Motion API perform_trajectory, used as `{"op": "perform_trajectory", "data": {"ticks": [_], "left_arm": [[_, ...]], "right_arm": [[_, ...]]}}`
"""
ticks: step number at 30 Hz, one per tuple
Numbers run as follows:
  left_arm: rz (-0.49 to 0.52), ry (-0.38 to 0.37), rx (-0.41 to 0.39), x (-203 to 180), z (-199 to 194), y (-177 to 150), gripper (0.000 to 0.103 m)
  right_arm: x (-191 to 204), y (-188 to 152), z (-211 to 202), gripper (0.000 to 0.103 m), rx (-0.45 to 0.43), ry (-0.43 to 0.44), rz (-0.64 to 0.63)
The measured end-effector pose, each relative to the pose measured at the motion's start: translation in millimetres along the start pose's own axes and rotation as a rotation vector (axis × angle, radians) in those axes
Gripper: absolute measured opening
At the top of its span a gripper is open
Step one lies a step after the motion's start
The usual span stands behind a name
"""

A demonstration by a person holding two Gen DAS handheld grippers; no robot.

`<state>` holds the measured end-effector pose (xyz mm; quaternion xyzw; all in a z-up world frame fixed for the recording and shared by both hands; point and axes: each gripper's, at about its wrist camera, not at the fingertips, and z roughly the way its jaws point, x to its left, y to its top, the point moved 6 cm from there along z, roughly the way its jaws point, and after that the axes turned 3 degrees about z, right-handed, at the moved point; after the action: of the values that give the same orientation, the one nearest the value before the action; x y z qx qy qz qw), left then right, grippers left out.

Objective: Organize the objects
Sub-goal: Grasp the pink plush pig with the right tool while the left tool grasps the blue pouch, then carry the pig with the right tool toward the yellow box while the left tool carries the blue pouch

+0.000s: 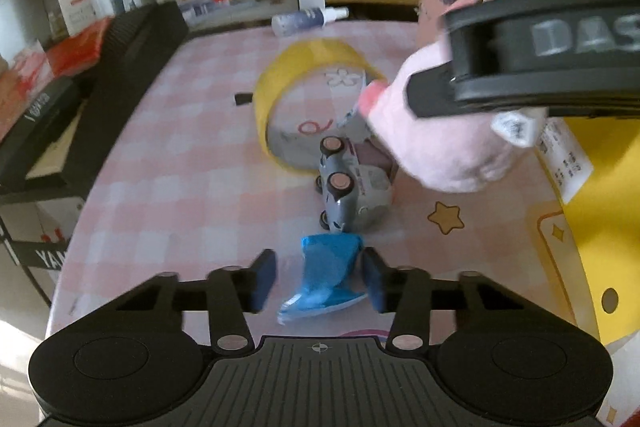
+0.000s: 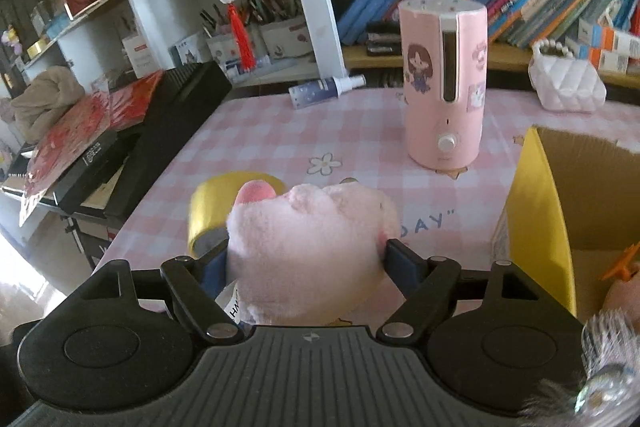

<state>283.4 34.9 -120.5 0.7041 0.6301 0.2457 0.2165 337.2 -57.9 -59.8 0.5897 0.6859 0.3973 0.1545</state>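
The step in hand looks like gathering loose things for the yellow box (image 2: 536, 211) at the right. The left gripper (image 1: 320, 277) straddles a blue packet (image 1: 326, 273) near the toy car (image 1: 352, 187); its right pad touches, the left stands just clear (not yet a firm pinch). The right gripper (image 2: 306, 261) is clamped on a pink plush toy (image 2: 308, 251) above the table (image 2: 260, 135); next it likely carries right to the box.

Toy car (image 1: 352, 187) on table (image 1: 180, 147), tape roll (image 1: 280, 95) behind, packet (image 1: 326, 275) seemingly before it.
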Motion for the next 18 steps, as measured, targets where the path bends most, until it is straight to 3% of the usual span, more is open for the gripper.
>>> {"op": "perform_trajectory", "data": {"ticks": [3,9,18], "left_arm": [[-0.002,-0.015,-0.006,-1.7,0.1,-0.7,0.029],[-0.040,-0.033,-0.019,7.2,-12.6,-4.0,0.028],[-0.133,-0.035,-0.132,44.7,-75.7,-8.3,0.028]], "right_arm": [[-1.5,0.3,-5.5,0.078,-0.011,-0.010,-0.011],[-2.9,-5.3,-13.0,0.078,-0.008,-0.026,-0.008],[14.2,-18.0,-42.3,0.078,-0.019,-0.010,-0.068]]}}
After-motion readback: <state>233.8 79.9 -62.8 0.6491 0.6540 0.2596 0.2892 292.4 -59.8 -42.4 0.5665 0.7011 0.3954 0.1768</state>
